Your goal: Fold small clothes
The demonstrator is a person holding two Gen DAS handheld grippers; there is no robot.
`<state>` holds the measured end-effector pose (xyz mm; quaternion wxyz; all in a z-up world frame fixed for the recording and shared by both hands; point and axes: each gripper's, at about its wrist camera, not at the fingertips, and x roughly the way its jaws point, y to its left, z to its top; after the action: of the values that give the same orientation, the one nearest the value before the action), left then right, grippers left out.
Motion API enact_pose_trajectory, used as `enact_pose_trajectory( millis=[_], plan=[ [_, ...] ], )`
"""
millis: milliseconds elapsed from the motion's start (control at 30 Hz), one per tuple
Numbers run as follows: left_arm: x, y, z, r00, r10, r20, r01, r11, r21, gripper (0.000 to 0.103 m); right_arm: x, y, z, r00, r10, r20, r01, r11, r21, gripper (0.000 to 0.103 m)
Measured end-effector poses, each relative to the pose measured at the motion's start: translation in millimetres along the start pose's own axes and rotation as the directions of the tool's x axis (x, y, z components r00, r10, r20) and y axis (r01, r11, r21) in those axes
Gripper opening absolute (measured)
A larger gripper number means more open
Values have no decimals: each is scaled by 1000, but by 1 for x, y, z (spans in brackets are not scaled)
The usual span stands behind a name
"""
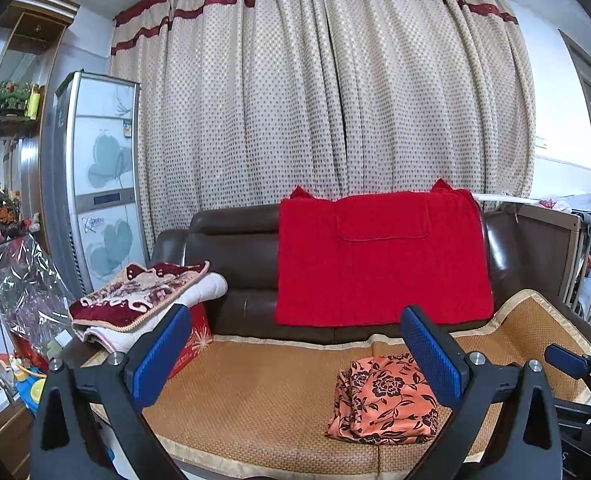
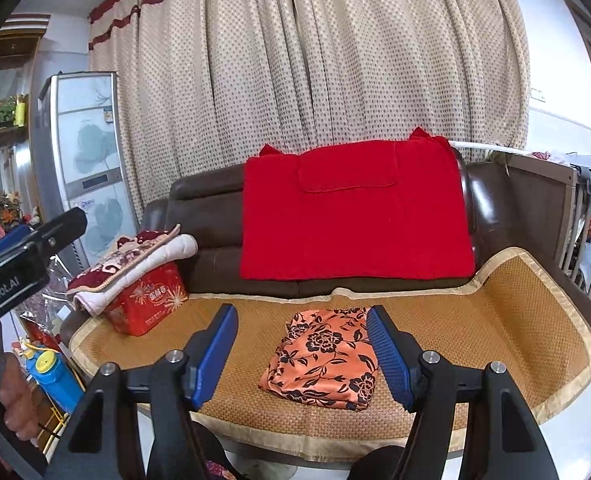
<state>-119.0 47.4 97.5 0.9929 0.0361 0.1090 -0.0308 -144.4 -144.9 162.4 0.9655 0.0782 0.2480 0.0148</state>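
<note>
A folded orange cloth with black flowers point(image 1: 383, 398) point(image 2: 324, 356) lies on the woven mat point(image 1: 255, 392) point(image 2: 475, 312) covering the sofa seat. My left gripper point(image 1: 295, 340) hangs open in front of the sofa, above and short of the mat; the cloth shows low beside its right finger point(image 1: 433, 354). My right gripper point(image 2: 301, 338) is open too, with the cloth seen between its blue pads but lying further on, untouched. The left gripper's body point(image 2: 27, 248) shows at the left edge of the right wrist view, and a right fingertip point(image 1: 565, 360) at the right edge of the left wrist view.
A red cloth point(image 1: 379, 256) point(image 2: 355, 208) hangs over the brown sofa back. A folded patterned blanket point(image 1: 135, 296) point(image 2: 131, 264) sits on a red box point(image 2: 147, 304) at the seat's left end. A tall white cabinet point(image 1: 95, 176), a dotted curtain point(image 1: 315, 100) and a crib point(image 1: 587, 264) stand around.
</note>
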Motion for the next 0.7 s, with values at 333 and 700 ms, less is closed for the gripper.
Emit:
enact_pose_trajectory(
  millis=[333,700],
  plan=[
    [26,-14,-10,999,-21,-47,22,1000,20,103,25,-14,-4,999,-35,-27,36,999,27,71],
    [54,-46,-22,992,-71,-107,78,995,56,103,46,-35,-12,995,-78,-66,81,995,50,71]
  ],
)
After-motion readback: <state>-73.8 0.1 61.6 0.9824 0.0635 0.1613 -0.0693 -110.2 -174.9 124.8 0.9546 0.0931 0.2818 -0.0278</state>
